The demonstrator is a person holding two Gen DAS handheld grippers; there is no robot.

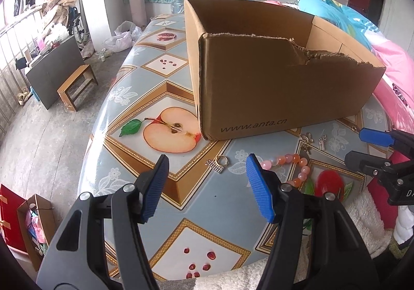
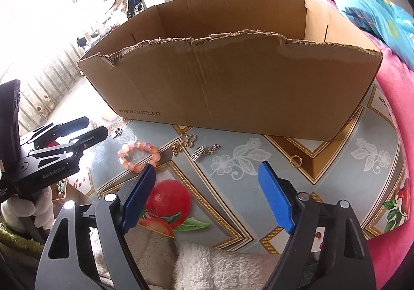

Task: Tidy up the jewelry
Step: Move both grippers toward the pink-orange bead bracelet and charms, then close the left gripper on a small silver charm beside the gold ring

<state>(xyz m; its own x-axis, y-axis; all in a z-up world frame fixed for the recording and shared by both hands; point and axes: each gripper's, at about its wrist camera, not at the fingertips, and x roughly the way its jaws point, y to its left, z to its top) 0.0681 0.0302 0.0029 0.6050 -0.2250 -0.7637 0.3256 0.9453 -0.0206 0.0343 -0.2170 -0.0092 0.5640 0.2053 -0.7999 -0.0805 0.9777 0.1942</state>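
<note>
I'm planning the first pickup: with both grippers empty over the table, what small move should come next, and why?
Probably lower the left gripper onto the ring with the silver charm. It lies just ahead between the open jaws, in front of the cardboard box. The bead bracelet lies just to its right, so a straight descent seems safest.

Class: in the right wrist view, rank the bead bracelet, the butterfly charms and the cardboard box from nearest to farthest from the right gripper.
1. bead bracelet, beside its left finger.
2. butterfly charms, beyond, centre-left.
3. cardboard box, behind everything.
</note>
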